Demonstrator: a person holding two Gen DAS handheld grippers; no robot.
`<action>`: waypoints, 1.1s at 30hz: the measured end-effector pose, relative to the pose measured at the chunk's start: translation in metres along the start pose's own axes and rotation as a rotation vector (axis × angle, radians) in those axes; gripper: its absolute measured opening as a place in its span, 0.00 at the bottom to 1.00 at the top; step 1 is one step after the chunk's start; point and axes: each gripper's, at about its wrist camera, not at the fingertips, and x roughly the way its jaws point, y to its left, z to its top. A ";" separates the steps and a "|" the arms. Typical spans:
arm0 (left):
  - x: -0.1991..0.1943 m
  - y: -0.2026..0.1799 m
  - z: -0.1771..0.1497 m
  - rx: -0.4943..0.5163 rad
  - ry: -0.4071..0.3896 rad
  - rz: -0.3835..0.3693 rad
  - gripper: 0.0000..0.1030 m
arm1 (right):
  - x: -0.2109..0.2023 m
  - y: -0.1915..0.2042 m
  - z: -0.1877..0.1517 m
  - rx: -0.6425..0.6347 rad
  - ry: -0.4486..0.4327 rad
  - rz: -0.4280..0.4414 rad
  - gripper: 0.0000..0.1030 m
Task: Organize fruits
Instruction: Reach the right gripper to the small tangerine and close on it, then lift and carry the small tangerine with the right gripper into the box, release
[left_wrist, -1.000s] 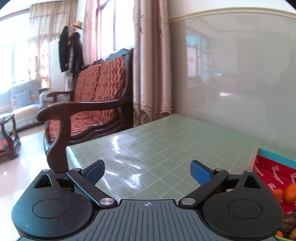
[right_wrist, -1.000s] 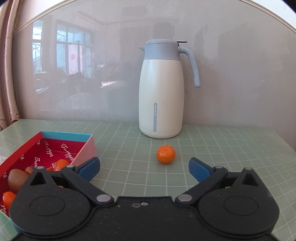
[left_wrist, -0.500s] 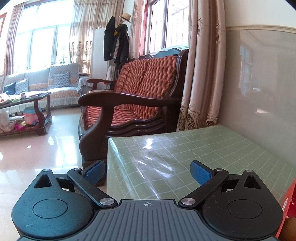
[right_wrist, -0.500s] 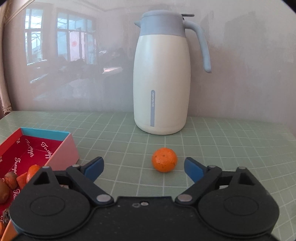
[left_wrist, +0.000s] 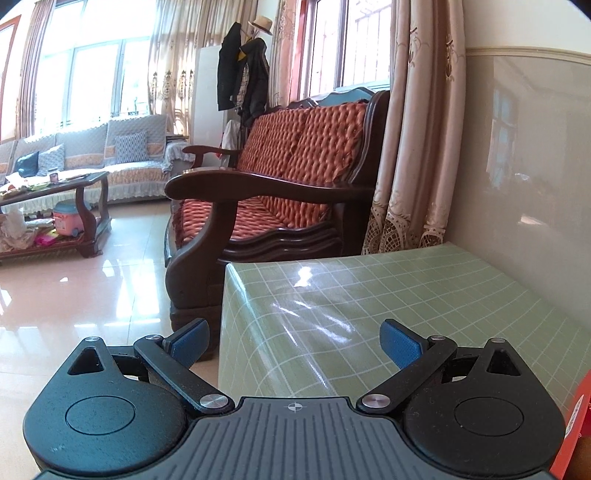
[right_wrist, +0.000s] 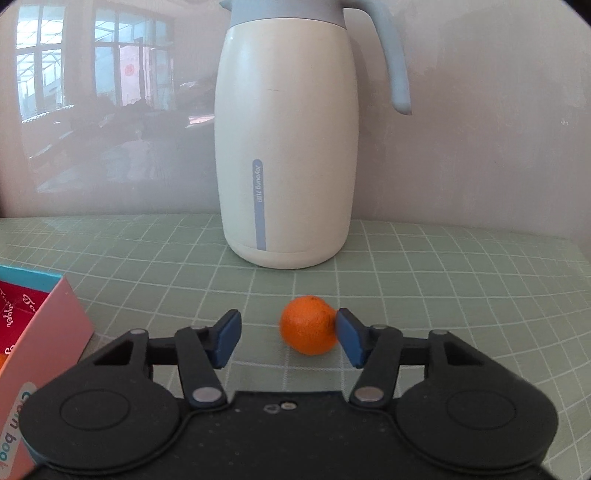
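A small orange mandarin (right_wrist: 308, 329) lies on the green checked table (right_wrist: 461, 295) in the right wrist view, in front of a white jug. My right gripper (right_wrist: 288, 338) reaches around it and its jaws are closing. The right blue pad sits against the fruit's side, while a gap remains at the left pad (right_wrist: 225, 341). At the left edge stands a box (right_wrist: 48, 332) with pink walls and a red lining. My left gripper (left_wrist: 295, 345) hangs open over the table's left corner with nothing between its fingers. The box's red edge (left_wrist: 578, 413) shows at the far right.
A tall white thermos jug (right_wrist: 286, 147) with a grey-blue lid and handle stands close behind the mandarin, against a glossy wall. In the left wrist view, the table edge (left_wrist: 225, 314) drops to a tiled floor beside a wooden sofa (left_wrist: 266, 206) with red cushions.
My right gripper has moved forward to the mandarin and its jaws have narrowed around it. The left gripper's view swung left, away from the box and toward the sofa.
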 end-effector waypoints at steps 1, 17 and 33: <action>-0.001 -0.002 0.000 0.005 -0.004 -0.004 0.95 | 0.003 -0.004 0.001 0.010 0.006 0.000 0.52; -0.020 -0.035 -0.009 0.097 0.002 -0.083 0.95 | 0.009 -0.023 -0.002 0.075 0.022 0.079 0.33; -0.016 -0.025 -0.005 0.076 0.008 -0.063 0.96 | -0.029 0.027 -0.001 -0.001 -0.038 0.193 0.22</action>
